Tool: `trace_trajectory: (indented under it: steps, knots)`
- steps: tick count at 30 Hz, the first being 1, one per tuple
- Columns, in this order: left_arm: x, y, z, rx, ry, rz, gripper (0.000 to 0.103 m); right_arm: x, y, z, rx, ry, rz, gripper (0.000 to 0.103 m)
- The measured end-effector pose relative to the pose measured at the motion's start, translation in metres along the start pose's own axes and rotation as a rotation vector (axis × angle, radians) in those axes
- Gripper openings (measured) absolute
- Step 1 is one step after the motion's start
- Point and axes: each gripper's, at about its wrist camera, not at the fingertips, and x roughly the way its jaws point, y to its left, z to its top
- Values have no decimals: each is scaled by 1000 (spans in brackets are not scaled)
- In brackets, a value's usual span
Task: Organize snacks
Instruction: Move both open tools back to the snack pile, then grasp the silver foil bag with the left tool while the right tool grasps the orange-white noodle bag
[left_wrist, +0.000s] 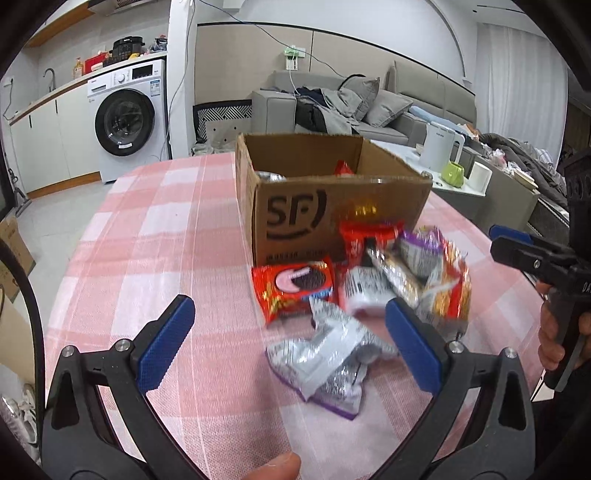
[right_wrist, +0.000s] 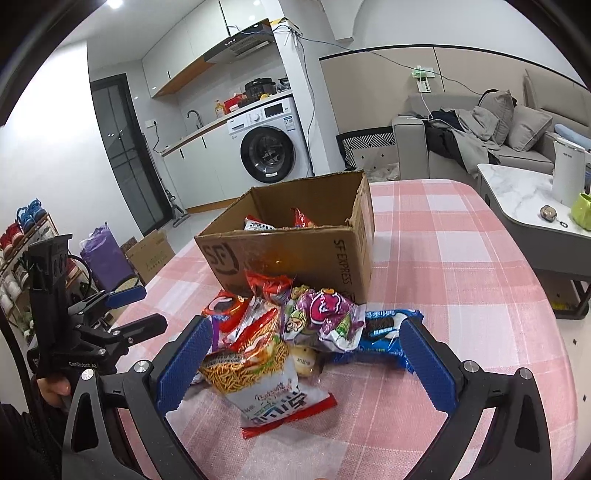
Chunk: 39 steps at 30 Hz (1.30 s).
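Observation:
A brown cardboard box (left_wrist: 295, 218) (right_wrist: 343, 251) stands open on the pink checked table, with a few packets inside. In front of it lies a heap of snack packets. In the left wrist view my left gripper (left_wrist: 291, 343) is open above a crumpled silver and purple packet (left_wrist: 325, 362), near a red cookie packet (left_wrist: 293, 286). In the right wrist view my right gripper (right_wrist: 306, 365) is open around a noodle snack bag (right_wrist: 264, 380), without pressing it. A purple packet (right_wrist: 325, 314) and a blue cookie packet (right_wrist: 384, 332) lie behind. Each gripper shows in the other's view: the right gripper (left_wrist: 517, 243), the left gripper (right_wrist: 136, 310).
The pink checked tablecloth (left_wrist: 155, 229) (right_wrist: 461, 266) has bare room left and right of the box. A marble side table (right_wrist: 517, 195) with a white kettle (right_wrist: 569, 173) and a green cup (left_wrist: 453, 173) stands to the right. A washing machine (left_wrist: 127, 118) and a grey sofa (left_wrist: 369, 107) lie beyond.

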Motion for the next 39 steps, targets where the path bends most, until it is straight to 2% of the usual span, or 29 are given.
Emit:
trace_trajectory:
  steps: [6,27,36,39]
  knots:
    - [5,-7,-8,17,12,-8,103,0,7,-7,-24,15,16,103]
    - [27,-16,-28,46,102,-69,103,32,17,-39,-48,177,68,103]
    - [41,-20,-32,65,160,-76,103,41,23,-41,-72,188,66,102]
    - [50,-22,-31,67,191,-76,103,45,26,-40,-83,196,59,97]
